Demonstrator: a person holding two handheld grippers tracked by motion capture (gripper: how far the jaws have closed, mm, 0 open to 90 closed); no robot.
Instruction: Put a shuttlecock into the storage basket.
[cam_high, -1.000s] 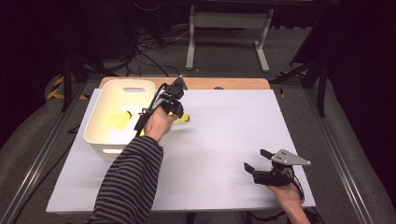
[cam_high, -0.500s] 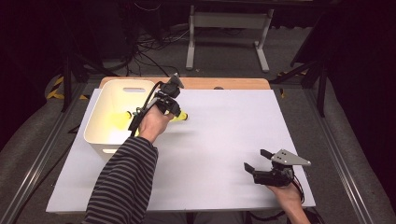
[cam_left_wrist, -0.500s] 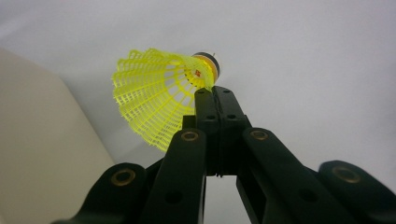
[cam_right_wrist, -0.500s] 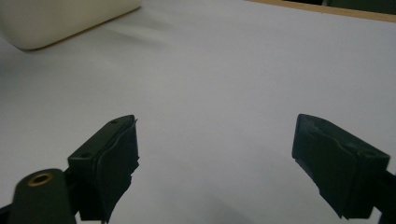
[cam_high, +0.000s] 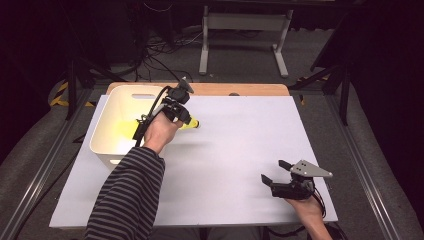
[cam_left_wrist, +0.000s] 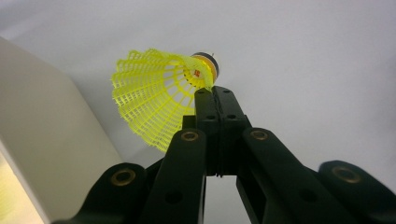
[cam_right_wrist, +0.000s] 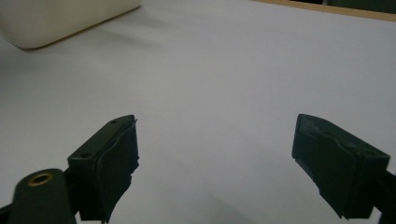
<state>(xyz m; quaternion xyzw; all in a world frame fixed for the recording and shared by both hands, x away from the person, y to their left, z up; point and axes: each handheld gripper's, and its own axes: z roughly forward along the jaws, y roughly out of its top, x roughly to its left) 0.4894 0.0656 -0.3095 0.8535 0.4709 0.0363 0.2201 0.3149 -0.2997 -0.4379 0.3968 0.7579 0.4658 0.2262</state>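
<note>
— Two jaws pressed together on the left gripper, see? They pinch the yellow shuttlecock by the edge of its mesh skirt, right near the cork.

— Where's it hanging?

— Above the white table, just beside the bin, by its right wall. From the high view the shuttlecock pokes out to the right of the hand, skirt side towards the bin. Along the jaws you see the cork pointing away and the skirt flaring back towards the bin's wall.

— And the other one?

— Right gripper sits well apart, near the table's front right corner. Jaws spread wide, nothing between them but bare tabletop. It rests low by the surface, pointing left and away from the person.

— Who's holding?

— Striped sleeve on the left arm, reaching forward to the bin. The right hand comes in at the bottom edge.
</note>
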